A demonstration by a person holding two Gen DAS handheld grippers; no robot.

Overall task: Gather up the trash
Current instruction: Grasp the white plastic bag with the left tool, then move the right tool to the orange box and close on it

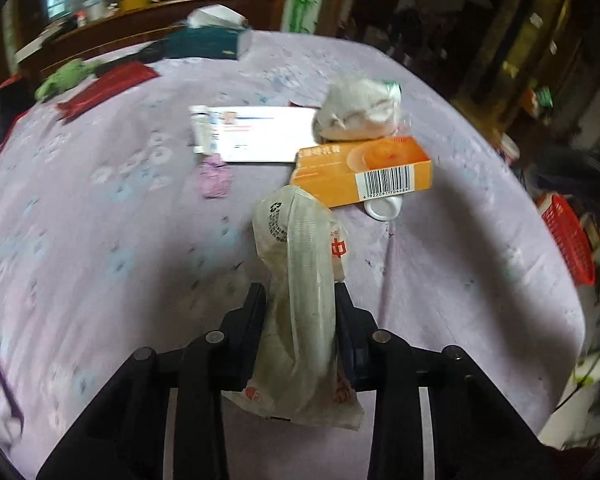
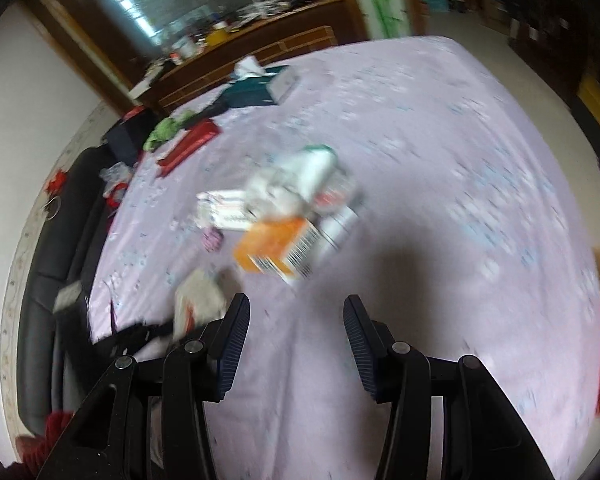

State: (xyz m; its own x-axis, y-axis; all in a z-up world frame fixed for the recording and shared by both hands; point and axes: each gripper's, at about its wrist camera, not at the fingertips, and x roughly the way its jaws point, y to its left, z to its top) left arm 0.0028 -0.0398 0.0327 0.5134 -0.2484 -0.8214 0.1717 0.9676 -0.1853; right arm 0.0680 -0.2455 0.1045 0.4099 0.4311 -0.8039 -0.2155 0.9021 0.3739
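The left gripper (image 1: pixel 300 300) jaws are pinching a crumpled white plastic bag (image 1: pixel 300 288), lifting it above the lilac-covered table (image 1: pixel 100 240). Just beyond the bag an orange box (image 1: pixel 364 172) is lying beside white paper (image 1: pixel 260 136) and a wadded white wrapper (image 1: pixel 360 110). The right gripper (image 2: pixel 296 312) jaws are hanging spread and empty over the cloth — the trash pile is sitting ahead of them.
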